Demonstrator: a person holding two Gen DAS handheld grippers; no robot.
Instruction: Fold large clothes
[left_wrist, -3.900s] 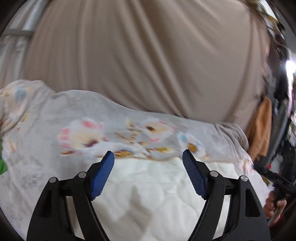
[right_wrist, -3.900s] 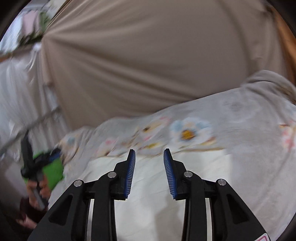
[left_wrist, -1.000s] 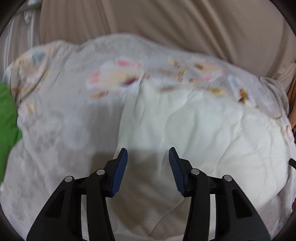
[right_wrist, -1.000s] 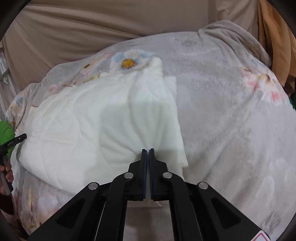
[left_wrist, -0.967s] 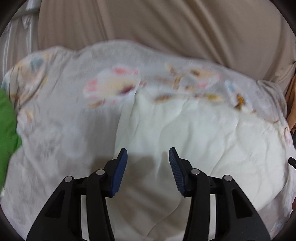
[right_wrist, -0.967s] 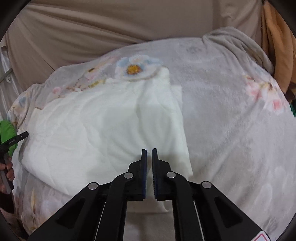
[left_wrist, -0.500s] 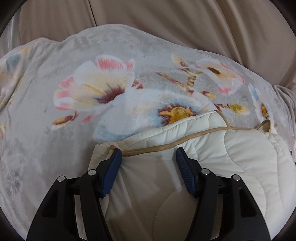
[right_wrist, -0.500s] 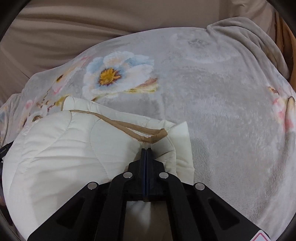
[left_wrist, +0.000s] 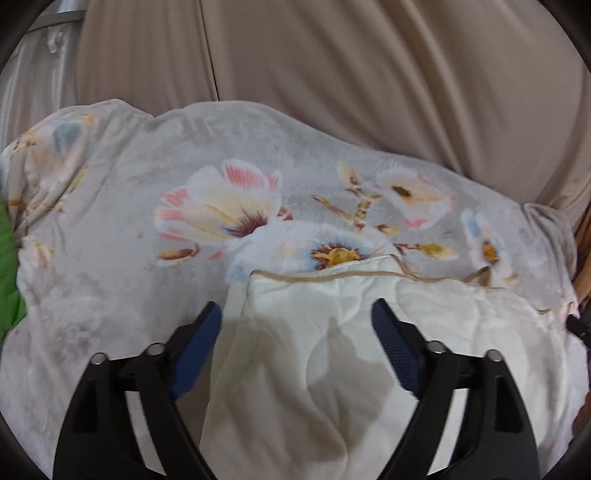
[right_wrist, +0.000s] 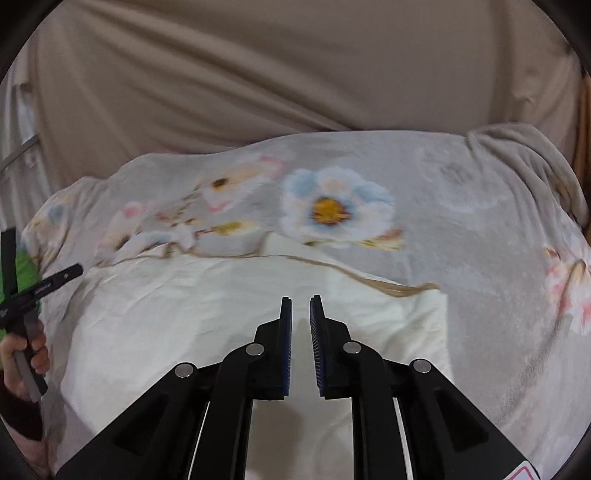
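A cream quilted garment (left_wrist: 332, 332) with tan edging lies folded on a grey floral blanket (left_wrist: 147, 177); it also shows in the right wrist view (right_wrist: 184, 314). My left gripper (left_wrist: 295, 314) is open wide above the garment's near left part, holding nothing. My right gripper (right_wrist: 300, 302) is slightly open above the garment's right part, with nothing between its blue pads (right_wrist: 317, 332). The other handle and a hand (right_wrist: 26, 332) show at the left edge of the right wrist view.
A beige curtain (left_wrist: 369, 92) hangs behind the blanket (right_wrist: 480, 240). A green item (left_wrist: 9, 288) lies at the blanket's left edge. Orange cloth (left_wrist: 583, 240) shows at the far right.
My right gripper has opened and let go of the garment's edge. Both grippers have drawn back from the folded edge, and the left jaws have opened wider.
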